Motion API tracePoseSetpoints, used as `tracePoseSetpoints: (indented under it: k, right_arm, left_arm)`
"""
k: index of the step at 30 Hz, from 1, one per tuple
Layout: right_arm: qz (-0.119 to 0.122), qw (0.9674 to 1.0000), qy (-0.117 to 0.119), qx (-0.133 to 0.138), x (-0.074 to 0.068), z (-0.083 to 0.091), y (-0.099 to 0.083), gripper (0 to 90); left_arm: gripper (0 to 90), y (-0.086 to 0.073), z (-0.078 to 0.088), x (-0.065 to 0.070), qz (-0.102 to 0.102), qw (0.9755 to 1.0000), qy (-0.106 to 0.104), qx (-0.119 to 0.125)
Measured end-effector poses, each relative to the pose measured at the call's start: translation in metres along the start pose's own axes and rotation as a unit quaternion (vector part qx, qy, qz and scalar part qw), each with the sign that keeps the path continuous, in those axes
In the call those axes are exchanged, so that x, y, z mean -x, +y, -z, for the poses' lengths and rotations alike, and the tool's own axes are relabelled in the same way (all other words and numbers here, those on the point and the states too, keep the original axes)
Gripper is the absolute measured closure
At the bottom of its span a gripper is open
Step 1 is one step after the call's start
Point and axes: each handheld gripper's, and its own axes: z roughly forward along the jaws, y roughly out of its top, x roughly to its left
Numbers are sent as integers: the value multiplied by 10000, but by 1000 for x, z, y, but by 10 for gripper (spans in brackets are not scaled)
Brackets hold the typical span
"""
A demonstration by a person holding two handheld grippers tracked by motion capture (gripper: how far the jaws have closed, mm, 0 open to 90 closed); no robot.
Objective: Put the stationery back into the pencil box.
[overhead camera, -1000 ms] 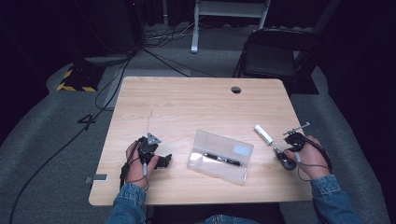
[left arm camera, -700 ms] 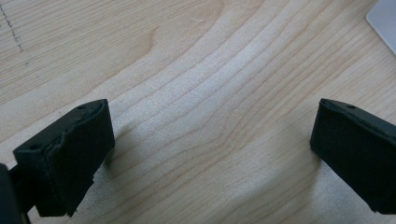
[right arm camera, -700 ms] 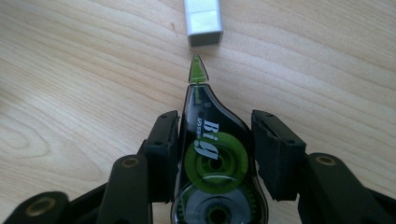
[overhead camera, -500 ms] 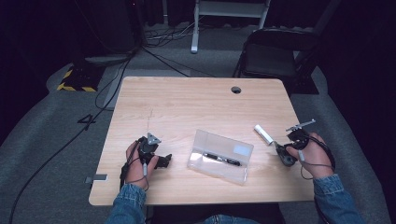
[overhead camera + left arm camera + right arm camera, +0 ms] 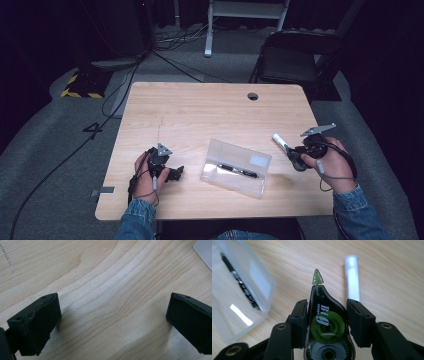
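Note:
My right gripper [image 5: 327, 312] is shut on a black and green correction tape dispenser [image 5: 324, 322], its pointed green tip sticking out past the jaws. In the high view the right gripper [image 5: 296, 161] hangs a little above the table's right side. A white tube [image 5: 352, 277] lies on the wood just beyond it, and shows as the white tube [image 5: 280, 142] in the high view. A clear plastic box [image 5: 236, 167] with a black pen [image 5: 238, 171] inside rests at the table's middle front. My left gripper [image 5: 175, 173] rests on the table at the left, open [image 5: 113, 317], nothing between its jaws.
The wooden table [image 5: 200, 115] has a round cable hole [image 5: 252, 96] near its far edge. A black chair [image 5: 295, 60] stands behind the table on the right. The clear box [image 5: 239, 300] lies left of the dispenser in the right gripper view, and its corner [image 5: 205, 250] shows beyond the left jaws.
My right hand has lifted off the table and drifted slightly right, carrying the correction tape dispenser. The left hand has stayed put.

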Motion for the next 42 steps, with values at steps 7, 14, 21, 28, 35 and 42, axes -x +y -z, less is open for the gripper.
tracePoseSetpoints:
  k: [7,14,21,28,35,42]
  right_arm:
    - [302,9991,219,210,-21,7,11,535]
    - [670,9962,501,254,-47,6,20,535]
    - [927,9914,897,209,-67,-4,24,535]
    - [1198,9859,1170,77,-86,-17,27,535]
    - [1413,9808,1341,0,-100,-27,27,535]
    - [1634,9753,1480,-146,-114,-42,26,535]
  left_arm:
    - [2,0,0,0,-3,10000,5,6]
    - [2,0,0,0,3,10000,5,10]
    - [2,0,0,0,5,10000,4,10]
    - [2,0,0,0,-2,10000,7,9]
    - [2,0,0,0,5,10000,5,10]
    - [2,0,0,0,2,10000,15,7]
